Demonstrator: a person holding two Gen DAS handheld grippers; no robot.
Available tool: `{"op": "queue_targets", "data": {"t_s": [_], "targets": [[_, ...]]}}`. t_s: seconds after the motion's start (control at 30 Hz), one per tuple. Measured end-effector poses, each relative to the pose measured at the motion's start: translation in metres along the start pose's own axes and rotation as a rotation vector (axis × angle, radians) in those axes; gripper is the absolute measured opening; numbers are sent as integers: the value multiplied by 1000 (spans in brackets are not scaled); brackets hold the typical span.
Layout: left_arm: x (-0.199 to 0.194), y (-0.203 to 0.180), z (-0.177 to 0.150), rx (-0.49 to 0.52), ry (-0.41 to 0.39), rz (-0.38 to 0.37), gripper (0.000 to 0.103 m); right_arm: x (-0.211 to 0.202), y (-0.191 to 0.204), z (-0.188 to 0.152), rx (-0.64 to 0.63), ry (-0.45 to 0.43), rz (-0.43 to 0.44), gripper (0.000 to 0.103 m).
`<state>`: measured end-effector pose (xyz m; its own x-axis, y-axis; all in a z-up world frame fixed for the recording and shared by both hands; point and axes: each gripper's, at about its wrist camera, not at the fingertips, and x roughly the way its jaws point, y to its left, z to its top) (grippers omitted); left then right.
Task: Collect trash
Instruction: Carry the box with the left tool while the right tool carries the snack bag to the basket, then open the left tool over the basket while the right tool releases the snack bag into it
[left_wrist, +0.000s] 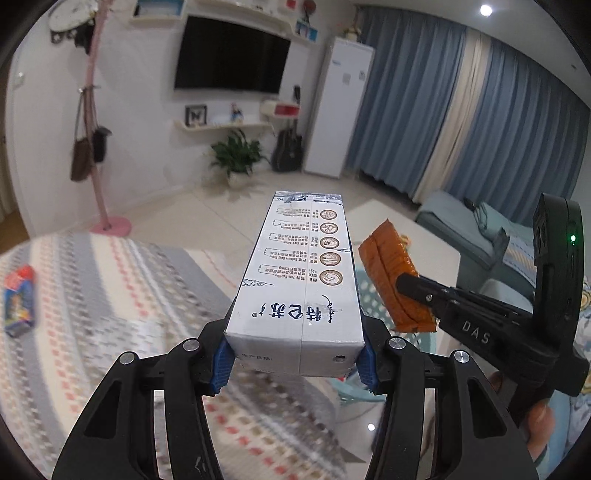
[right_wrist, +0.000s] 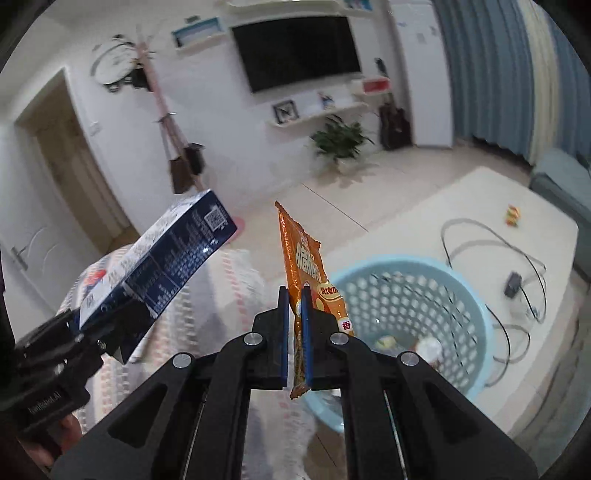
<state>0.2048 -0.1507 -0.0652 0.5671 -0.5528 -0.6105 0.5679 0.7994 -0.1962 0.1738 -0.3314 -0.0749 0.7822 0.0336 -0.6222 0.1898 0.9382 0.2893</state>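
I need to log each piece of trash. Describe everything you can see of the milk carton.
The milk carton is a long, slim box of coated card, white and pale blue on one face with Chinese print and a row of round gold seals, dark blue on another with small print and a square code. A small round hole shows at its near end. The left gripper clamps that end between blue pads, so the carton sticks out forward in the air, touching nothing else. It looks undented.
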Motion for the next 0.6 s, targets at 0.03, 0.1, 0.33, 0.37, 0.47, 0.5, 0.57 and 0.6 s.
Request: {"op": "queue_targets", "data": {"t_s": [0.03,0.1,0.33,0.37,0.47,0.5,0.57,0.6], "targets": [[7,-2,-2,-2,13,-9,51,4,-6,-2,10,9,-10,5],[24,-6,-6,1,45,-18,51,15,-21,-4,38,37,-35,5],[59,-22,-18,50,110,-2,51,43,-50,-21,91,117,-34,5],[61,-25,-18,51,115,-2,51,46,-53,-24,97,125,-39,5],[69,-27,-19,54,132,-7,51,49,-60,-28,120,135,-54,5],[71,-29,-18,55,137,-10,51,50,-65,-29,138,143,-50,5],[74,-33,-19,74,134,-3,52,51,-72,-30,167,150,-44,5],[73,-36,-20,86,126,12,57,50,-77,-30,177,152,-49,5]]}}
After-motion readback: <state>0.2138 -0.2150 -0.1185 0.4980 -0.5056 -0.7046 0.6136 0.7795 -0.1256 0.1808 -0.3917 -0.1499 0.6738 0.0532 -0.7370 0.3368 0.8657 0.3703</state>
